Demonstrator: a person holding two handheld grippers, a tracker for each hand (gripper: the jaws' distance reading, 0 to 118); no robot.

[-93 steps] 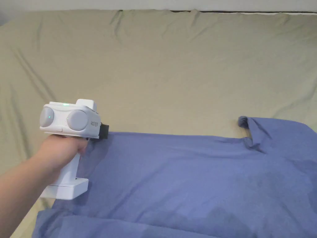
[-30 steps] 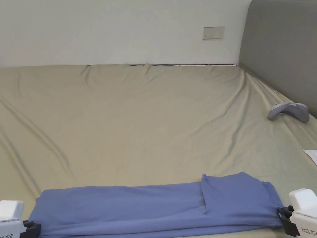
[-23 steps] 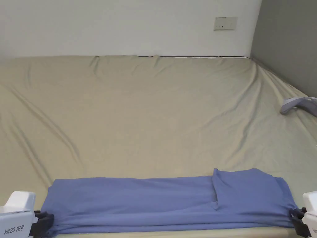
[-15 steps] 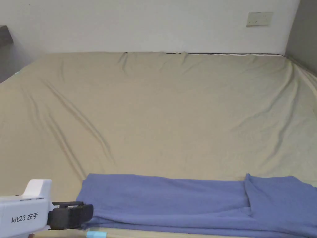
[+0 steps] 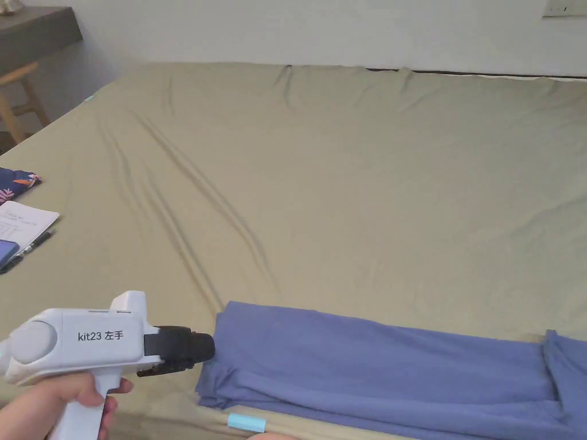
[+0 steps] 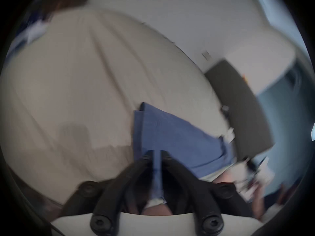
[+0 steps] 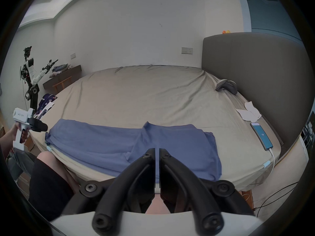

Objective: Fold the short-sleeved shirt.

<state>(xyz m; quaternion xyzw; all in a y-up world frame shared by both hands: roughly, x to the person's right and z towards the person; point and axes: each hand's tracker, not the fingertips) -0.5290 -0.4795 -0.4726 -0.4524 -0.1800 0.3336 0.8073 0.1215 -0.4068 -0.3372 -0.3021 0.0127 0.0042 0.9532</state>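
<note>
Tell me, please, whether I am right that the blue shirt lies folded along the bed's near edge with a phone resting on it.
Not quite: the phone is not on the shirt. The right gripper view shows it on the bare bed beside the headboard, apart from the shirt. The rest holds.

The shirt lies along the near edge of the bed, folded into a long band running left to right. The left gripper is just off the shirt's left end, above the bed's near left corner. The right gripper is in front of the shirt's near edge, towards its right end. A sheet of paper and a pen lie on the bed's left side. A phone lies near the bed's right edge, with what may be tissues behind it. The headboard stands on the right.
</note>
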